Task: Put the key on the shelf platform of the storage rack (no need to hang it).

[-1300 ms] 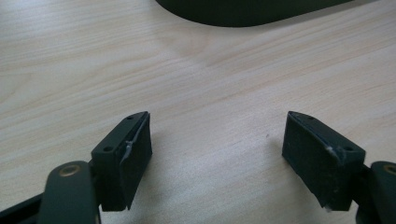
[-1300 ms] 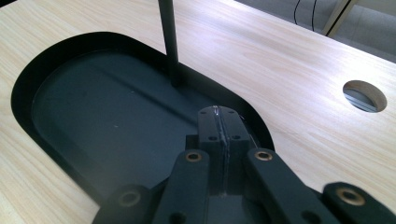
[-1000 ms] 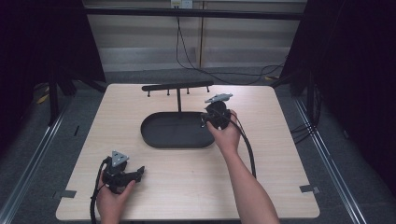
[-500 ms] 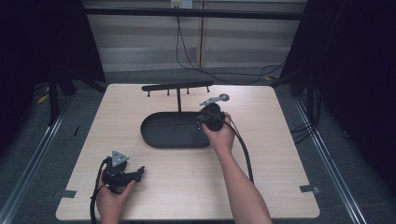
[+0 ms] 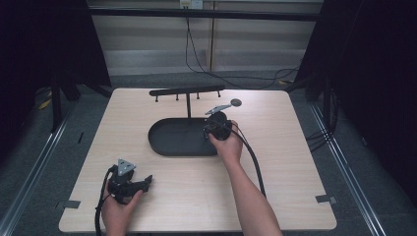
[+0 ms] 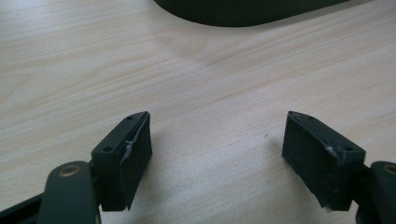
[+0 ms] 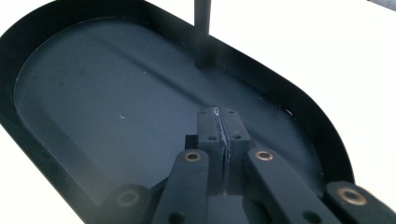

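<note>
A black oval tray (image 5: 158,142) lies mid-table, and a thin post (image 5: 188,105) rises from its far side to a black crossbar with pegs (image 5: 187,91). My right gripper (image 5: 208,132) hangs over the tray's right end. In the right gripper view its jaws (image 7: 218,112) are shut, pads pressed together just above the tray floor (image 7: 93,93), with the post (image 7: 203,32) ahead. At the front left of the table my left gripper (image 5: 146,182) rests low. Its jaws (image 6: 217,140) stand wide open over bare wood with nothing between them, and the tray's edge (image 6: 243,11) is beyond.
The light wooden table (image 5: 295,162) has bare wood at the front and right. Cables trail from both grippers toward the near edge. A dark floor with metal rails (image 5: 29,177) surrounds the table, and cables run along the floor at the back.
My right gripper has slid a little left and lower, from the tray's right rim to over its right end. The left gripper has stayed put.
</note>
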Demonstrator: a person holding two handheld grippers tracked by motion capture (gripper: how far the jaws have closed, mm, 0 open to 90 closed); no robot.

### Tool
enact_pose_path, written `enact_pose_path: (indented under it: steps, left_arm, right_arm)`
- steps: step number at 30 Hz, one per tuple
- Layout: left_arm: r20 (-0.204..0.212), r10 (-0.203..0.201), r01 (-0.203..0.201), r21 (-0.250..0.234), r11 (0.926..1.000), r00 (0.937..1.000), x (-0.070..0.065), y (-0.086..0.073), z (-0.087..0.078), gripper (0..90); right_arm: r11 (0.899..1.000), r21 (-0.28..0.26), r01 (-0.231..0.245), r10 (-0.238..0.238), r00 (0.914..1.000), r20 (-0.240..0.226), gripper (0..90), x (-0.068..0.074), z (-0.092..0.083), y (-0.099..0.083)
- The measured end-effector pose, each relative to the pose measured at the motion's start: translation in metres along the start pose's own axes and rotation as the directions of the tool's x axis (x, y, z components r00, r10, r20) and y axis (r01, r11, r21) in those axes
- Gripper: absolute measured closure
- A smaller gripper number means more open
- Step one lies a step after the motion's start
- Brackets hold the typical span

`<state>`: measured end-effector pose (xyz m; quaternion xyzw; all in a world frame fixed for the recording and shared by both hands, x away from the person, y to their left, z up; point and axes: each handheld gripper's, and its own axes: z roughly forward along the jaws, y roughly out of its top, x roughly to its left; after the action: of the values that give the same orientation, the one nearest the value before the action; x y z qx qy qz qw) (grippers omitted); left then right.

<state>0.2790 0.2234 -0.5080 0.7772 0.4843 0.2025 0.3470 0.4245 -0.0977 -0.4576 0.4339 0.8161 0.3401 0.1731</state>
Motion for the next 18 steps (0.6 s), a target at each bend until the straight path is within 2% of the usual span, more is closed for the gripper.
enact_pose_path:
  steps: [13, 15, 18]
  left_arm:
    - [0.000, 0.000, 0.000, 0.000, 1.0000, 1.0000, -0.0001, 0.0000, 0.0000, 23.9]
    - [-0.001, 0.000, 0.000, 0.000, 1.0000, 1.0000, 0.0000, 0.0000, 0.0000, 24.0]
    - [0.000, 0.001, -0.001, 0.000, 1.0000, 1.0000, 0.0000, 0.0000, 0.0000, 23.9]
  right_arm:
    - [1.000, 0.012, -0.009, 0.009, 0.9998, 0.019, 88.7, -0.0074, -0.0004, -0.0018]
    - [0.999, 0.032, 0.003, -0.004, 0.9994, 0.036, 87.8, -0.0065, 0.0012, -0.0027]
    - [0.995, 0.089, 0.051, -0.056, 0.9968, 0.057, 88.5, -0.0075, 0.0052, -0.0087]
